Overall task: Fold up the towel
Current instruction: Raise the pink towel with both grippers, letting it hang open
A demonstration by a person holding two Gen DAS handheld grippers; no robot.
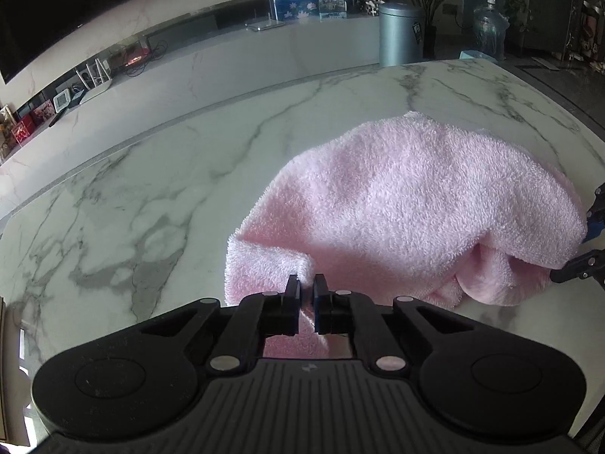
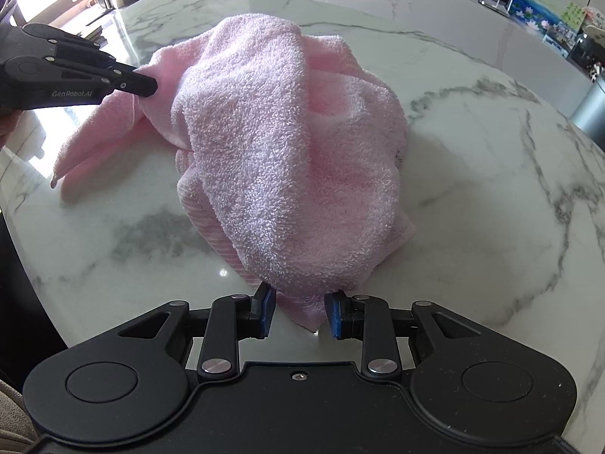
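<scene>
A pink terry towel lies crumpled in a heap on the white marble table. My left gripper is shut on a bunched bit of the towel's near left edge. From the right wrist view, the left gripper pinches the towel at the heap's left side, with a flap trailing below it. My right gripper stands open at the heap's near edge. A towel corner lies between its blue pads, which do not press on it. The right gripper also shows at the towel's right end in the left wrist view.
Behind the table's far edge stand a silver bin and a large water bottle. A long marble counter carries a router, cables and small boxes. Bare marble lies right of the towel. The table rim curves at the left.
</scene>
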